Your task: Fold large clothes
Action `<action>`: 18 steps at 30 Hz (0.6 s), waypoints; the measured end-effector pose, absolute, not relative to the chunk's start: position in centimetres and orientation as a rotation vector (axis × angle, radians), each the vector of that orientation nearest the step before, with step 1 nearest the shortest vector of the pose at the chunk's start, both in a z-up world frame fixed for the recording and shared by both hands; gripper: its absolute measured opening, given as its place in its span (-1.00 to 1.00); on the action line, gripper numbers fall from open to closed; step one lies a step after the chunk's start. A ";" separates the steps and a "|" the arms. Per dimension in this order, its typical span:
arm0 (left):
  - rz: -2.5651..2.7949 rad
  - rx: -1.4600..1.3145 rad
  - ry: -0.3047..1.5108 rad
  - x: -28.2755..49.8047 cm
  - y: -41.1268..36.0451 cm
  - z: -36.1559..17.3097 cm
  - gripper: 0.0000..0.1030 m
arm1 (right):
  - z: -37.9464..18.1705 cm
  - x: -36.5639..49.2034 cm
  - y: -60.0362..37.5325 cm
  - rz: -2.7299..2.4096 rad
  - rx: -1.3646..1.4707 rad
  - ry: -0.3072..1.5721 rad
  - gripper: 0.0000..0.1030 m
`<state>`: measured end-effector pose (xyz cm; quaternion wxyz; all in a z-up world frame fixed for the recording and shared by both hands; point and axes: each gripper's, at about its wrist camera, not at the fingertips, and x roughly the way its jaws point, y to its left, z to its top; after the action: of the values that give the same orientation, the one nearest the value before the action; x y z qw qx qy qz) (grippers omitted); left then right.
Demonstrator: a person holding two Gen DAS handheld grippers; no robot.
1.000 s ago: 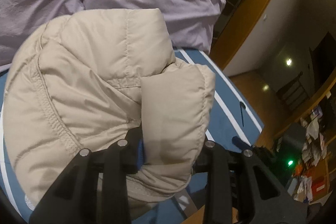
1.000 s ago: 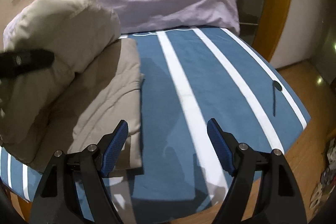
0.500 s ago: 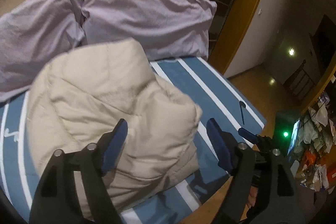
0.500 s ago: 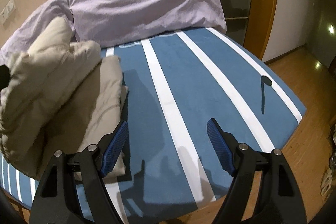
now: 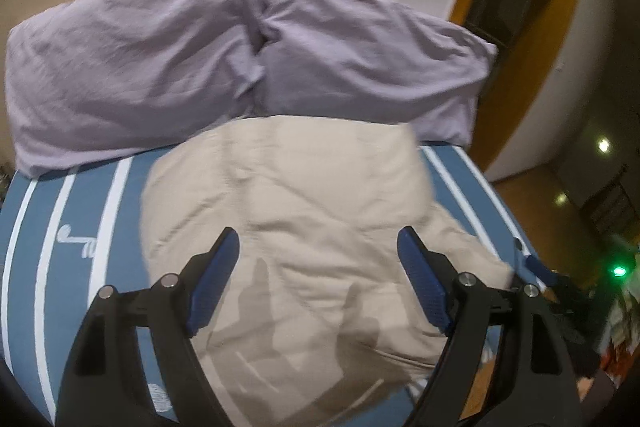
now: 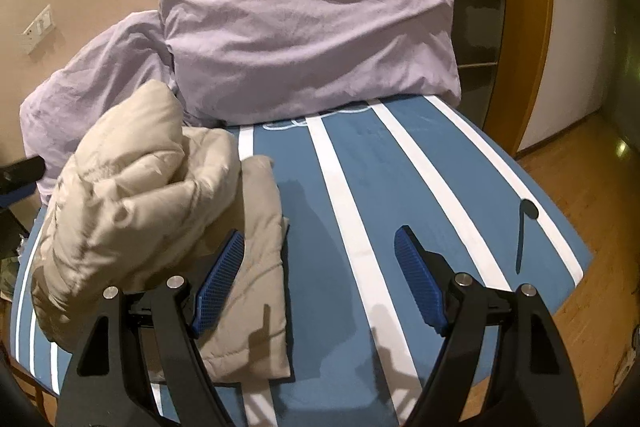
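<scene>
A beige puffer jacket (image 5: 304,211) lies folded in a thick bundle on the blue bed with white stripes (image 5: 80,227). My left gripper (image 5: 317,233) hovers open above the bundle, with nothing between its blue pads. In the right wrist view the jacket (image 6: 152,195) sits at the left of the bed (image 6: 400,167), its upper fold puffed up over a flat lower layer. My right gripper (image 6: 321,231) is open over bare bedspread just right of the jacket's edge, holding nothing. The tip of the left gripper (image 6: 20,175) shows at the left rim.
Two lilac pillows (image 6: 308,39) (image 5: 120,59) lean against the wall at the head of the bed. A small black object (image 6: 528,209) lies near the bed's right edge. Wooden floor (image 6: 580,187) and an orange door frame (image 6: 540,27) lie beyond.
My left gripper let go of the jacket fold, opened wide and drew back and up; the jacket settled onto the bed. My right gripper rose a little, still open.
</scene>
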<state>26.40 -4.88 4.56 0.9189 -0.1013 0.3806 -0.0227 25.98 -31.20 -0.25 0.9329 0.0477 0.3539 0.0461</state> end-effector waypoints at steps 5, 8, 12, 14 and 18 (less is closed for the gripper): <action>0.034 -0.233 0.807 27.3 -1.8 3.0 0.58 | 1.0 26.7 -31.2 0.100 0.103 0.714 0.53; 0.069 -0.249 0.817 27.7 -0.4 2.4 0.58 | 1.6 27.1 -31.0 0.107 0.105 0.710 0.53; 0.106 -0.291 0.837 28.2 1.6 1.2 0.64 | 2.5 27.8 -30.1 0.130 0.100 0.705 0.53; 0.111 -0.321 0.845 28.4 2.2 0.5 0.68 | 2.9 28.0 -29.5 0.147 0.095 0.701 0.53; 0.097 -0.355 0.868 28.9 2.1 -0.8 0.69 | 3.5 28.4 -28.2 0.184 0.078 0.697 0.53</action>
<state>28.85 2.11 -0.84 0.8909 -0.1711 0.4181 0.0468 28.38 -28.15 3.53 0.9350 0.0383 0.3408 0.0899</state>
